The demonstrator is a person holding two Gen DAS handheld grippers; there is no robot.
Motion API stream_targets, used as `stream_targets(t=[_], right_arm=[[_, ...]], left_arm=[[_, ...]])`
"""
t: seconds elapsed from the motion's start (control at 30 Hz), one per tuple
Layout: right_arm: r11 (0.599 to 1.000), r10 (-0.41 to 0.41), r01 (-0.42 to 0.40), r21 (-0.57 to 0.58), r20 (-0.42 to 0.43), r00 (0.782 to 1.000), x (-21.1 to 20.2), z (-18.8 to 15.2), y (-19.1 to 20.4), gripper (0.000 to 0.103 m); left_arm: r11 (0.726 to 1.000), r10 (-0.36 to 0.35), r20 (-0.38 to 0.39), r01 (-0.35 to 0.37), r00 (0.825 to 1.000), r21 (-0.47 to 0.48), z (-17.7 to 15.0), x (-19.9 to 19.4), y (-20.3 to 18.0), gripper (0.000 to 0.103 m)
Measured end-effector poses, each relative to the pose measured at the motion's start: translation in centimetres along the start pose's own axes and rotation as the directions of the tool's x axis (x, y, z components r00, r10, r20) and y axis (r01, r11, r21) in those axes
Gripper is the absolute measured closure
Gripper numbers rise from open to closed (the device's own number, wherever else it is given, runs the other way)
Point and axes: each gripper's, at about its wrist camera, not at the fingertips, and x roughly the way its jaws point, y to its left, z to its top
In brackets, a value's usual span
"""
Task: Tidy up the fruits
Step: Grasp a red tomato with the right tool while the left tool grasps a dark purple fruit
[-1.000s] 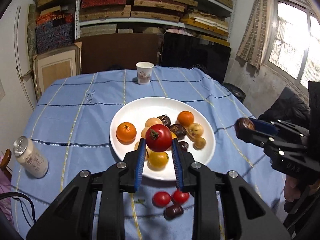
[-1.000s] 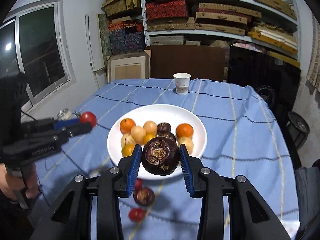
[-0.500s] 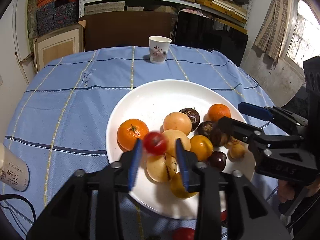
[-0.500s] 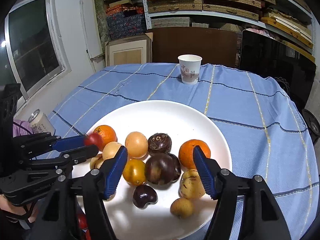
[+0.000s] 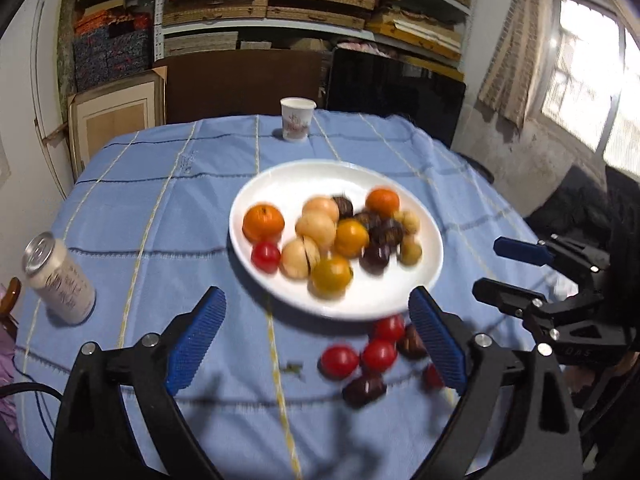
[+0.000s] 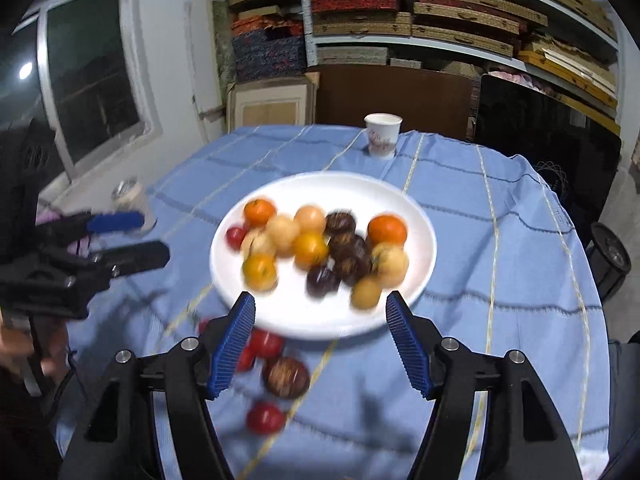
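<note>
A white plate [image 5: 280,184] [image 6: 416,216] on the blue cloth holds oranges, pale round fruits and dark fruits. A red tomato [image 5: 265,255] [image 6: 236,236] lies at its left rim and a large dark fruit [image 6: 348,256] sits mid-pile. Loose tomatoes [image 5: 339,360] [image 6: 265,418] and a dark fruit [image 5: 364,388] [image 6: 285,376] lie on the cloth before the plate. My left gripper [image 5: 316,304] [image 6: 140,238] hangs over the near rim, its jaws opening wide with nothing gripped. My right gripper [image 6: 320,304] [image 5: 504,270] is open and empty, also at the near rim.
A paper cup [image 5: 297,119] [image 6: 382,136] stands at the table's far edge. A drink can [image 5: 60,280] stands near the left edge. Shelves of boxes, a framed board and a dark screen line the wall behind. A hand holds the left gripper's handle [image 6: 16,344].
The left gripper let go of the red tomato, which now lies on the plate. The right gripper released the dark fruit onto the pile. Both opened and drew back from the plate.
</note>
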Motion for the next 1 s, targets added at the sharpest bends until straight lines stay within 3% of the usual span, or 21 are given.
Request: stream_targets(t=[0.13, 0.37, 0.47, 0.5, 0.53, 0.97, 1.0], right_arm=[[0.999, -0.04, 0.038, -0.034, -0.061, 0.997, 0.7, -3.6, 2.4, 0.035], [0.998, -0.067, 0.064, -0.025, -0.121, 0.99, 3.3, -5.5, 4.3, 0.038], [0.997, -0.078, 0.077, -0.011, -0.14, 0.987, 4.1, -5.8, 4.4, 0.052], [0.997, -0.081, 0.081, -0.006, -0.151, 0.985, 4.4, -5.9, 4.4, 0.068], [0.997, -0.075, 0.077, 0.006, -0.159, 0.984, 4.5, -6.0, 4.2, 0.073], [0.994, 0.01, -0.001, 0.109, -0.085, 0.996, -0.2, -9.6, 3.0, 0.073], [0.993, 0.008, 0.001, 0.121, -0.077, 0.997, -0.4, -9.7, 2.8, 0.073]], left_arm=[[0.999, 0.027, -0.044, -0.026, 0.999, 0.039, -3.5, -0.3, -1.0, 0.013], [0.999, 0.038, -0.093, -0.035, 0.995, 0.034, -6.6, 0.7, -1.3, 0.013], [0.998, 0.049, -0.096, -0.046, 0.994, 0.041, -7.1, 0.8, -1.5, 0.013], [0.998, 0.055, -0.093, -0.051, 0.994, 0.045, -7.2, 0.7, -1.7, 0.013], [0.997, 0.058, -0.091, -0.054, 0.994, 0.048, -7.2, 0.8, -1.8, 0.013], [0.996, 0.057, -0.143, -0.046, 0.988, 0.079, -7.0, 4.8, -4.8, 0.013], [0.996, 0.06, -0.148, -0.049, 0.987, 0.074, -7.0, 5.1, -4.8, 0.019]])
